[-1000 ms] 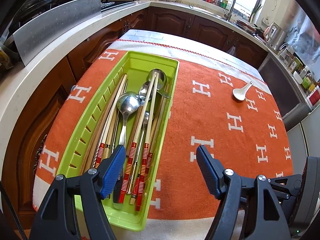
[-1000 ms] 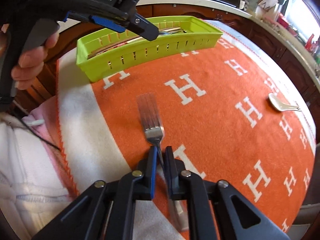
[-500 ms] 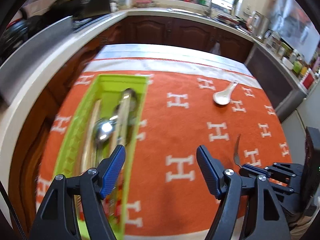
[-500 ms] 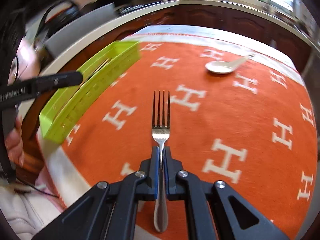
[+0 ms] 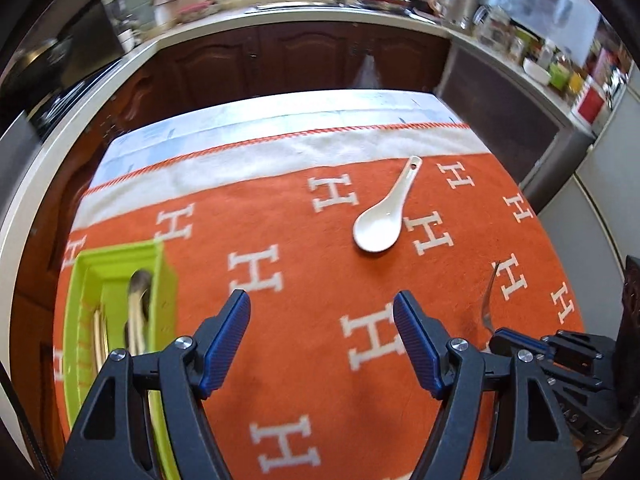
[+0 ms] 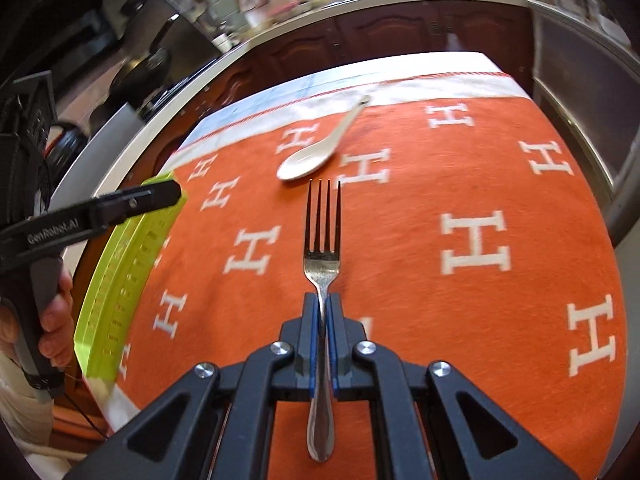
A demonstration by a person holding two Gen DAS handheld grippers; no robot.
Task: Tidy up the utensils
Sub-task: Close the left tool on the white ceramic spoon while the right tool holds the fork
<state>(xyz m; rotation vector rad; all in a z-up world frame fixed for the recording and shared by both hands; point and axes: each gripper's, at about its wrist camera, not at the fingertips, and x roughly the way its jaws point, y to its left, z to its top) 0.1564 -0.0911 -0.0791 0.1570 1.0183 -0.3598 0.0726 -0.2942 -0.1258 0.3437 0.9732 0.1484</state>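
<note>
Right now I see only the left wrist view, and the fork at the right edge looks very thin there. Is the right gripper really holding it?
Observer: Yes. In the right wrist view the right gripper is shut on the fork, clamped just below the tines.
Operator: Where do the tines point?
Observer: Forward, toward the bowl of the white spoon, which lies on the orange cloth.
Operator: And the handle, is it hidden in the grip?
Observer: No, most of it sticks out behind the fingers, toward the camera.
</note>
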